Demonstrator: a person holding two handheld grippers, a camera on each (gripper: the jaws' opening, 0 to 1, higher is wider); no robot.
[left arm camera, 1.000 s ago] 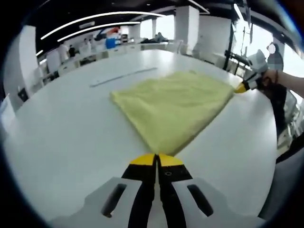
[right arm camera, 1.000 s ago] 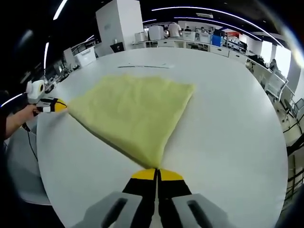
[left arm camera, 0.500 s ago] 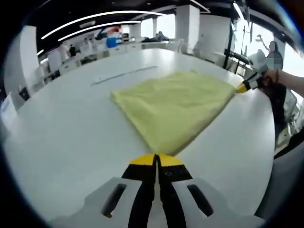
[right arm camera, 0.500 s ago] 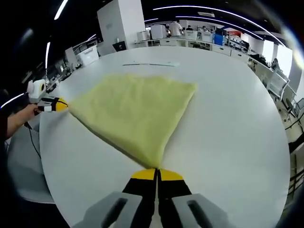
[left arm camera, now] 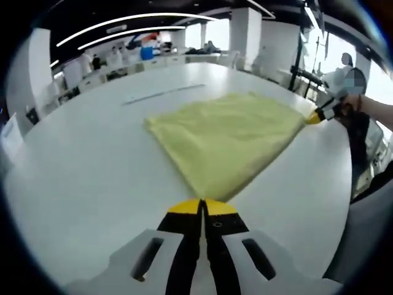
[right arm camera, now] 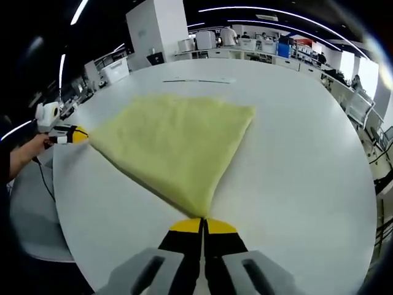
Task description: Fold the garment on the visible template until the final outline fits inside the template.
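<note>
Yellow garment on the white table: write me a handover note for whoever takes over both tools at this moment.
Left tool: jaws closed on one near corner of the yellow garment.
Right tool: jaws closed on the adjacent corner along the same edge; it also shows at the far right of the left gripper view, held in a hand.
The garment lies flat on the white table, stretched between the two tools.
A thin line lies on the table beyond the garment; I cannot tell whether it is part of the template.
Done: both corners gripped, cloth spread out.
Left: make the folds and check the outline against the template.
</note>
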